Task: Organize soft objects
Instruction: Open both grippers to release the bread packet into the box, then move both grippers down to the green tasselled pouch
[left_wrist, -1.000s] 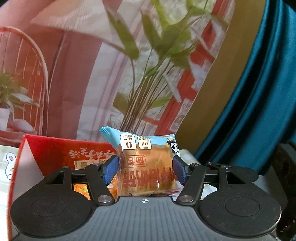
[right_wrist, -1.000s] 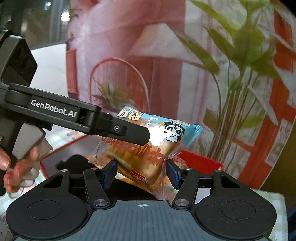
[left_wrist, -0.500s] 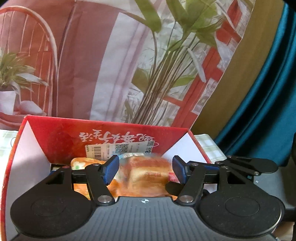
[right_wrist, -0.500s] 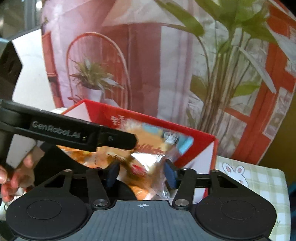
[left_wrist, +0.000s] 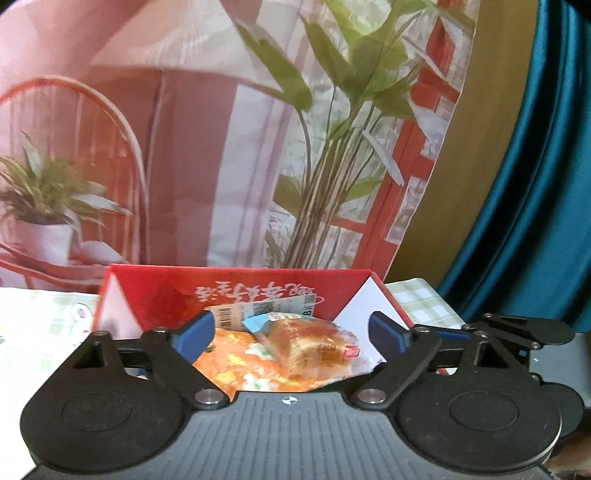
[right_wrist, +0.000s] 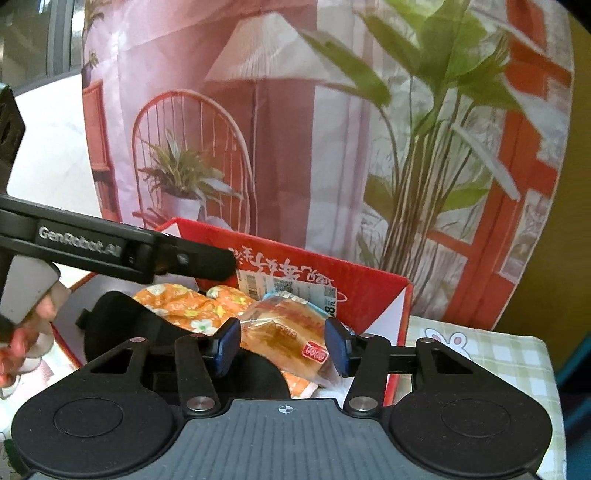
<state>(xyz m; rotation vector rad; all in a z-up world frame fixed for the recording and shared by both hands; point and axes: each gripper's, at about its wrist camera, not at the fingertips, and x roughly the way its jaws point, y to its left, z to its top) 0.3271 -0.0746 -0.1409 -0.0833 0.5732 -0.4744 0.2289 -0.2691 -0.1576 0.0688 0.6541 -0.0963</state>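
Note:
A bread packet (left_wrist: 314, 347) with a blue end lies inside the red cardboard box (left_wrist: 155, 295), on top of an orange flowered soft item (left_wrist: 236, 354). My left gripper (left_wrist: 291, 330) is open and empty, its blue pads wide apart just in front of the packet. In the right wrist view the packet (right_wrist: 284, 328) lies between the pads of my right gripper (right_wrist: 282, 345), which stand slightly apart from it. The left gripper's arm (right_wrist: 122, 251) reaches over the box (right_wrist: 373, 291) from the left.
The box stands on a green checked cloth with rabbit prints (right_wrist: 480, 350). A printed backdrop with plants and a chair (left_wrist: 221, 147) hangs close behind. A teal curtain (left_wrist: 535, 184) hangs at the right.
The left gripper let go of the bread packet, which dropped into the red box. The left gripper's jaws opened wider. The right gripper followed the packet down over the box.

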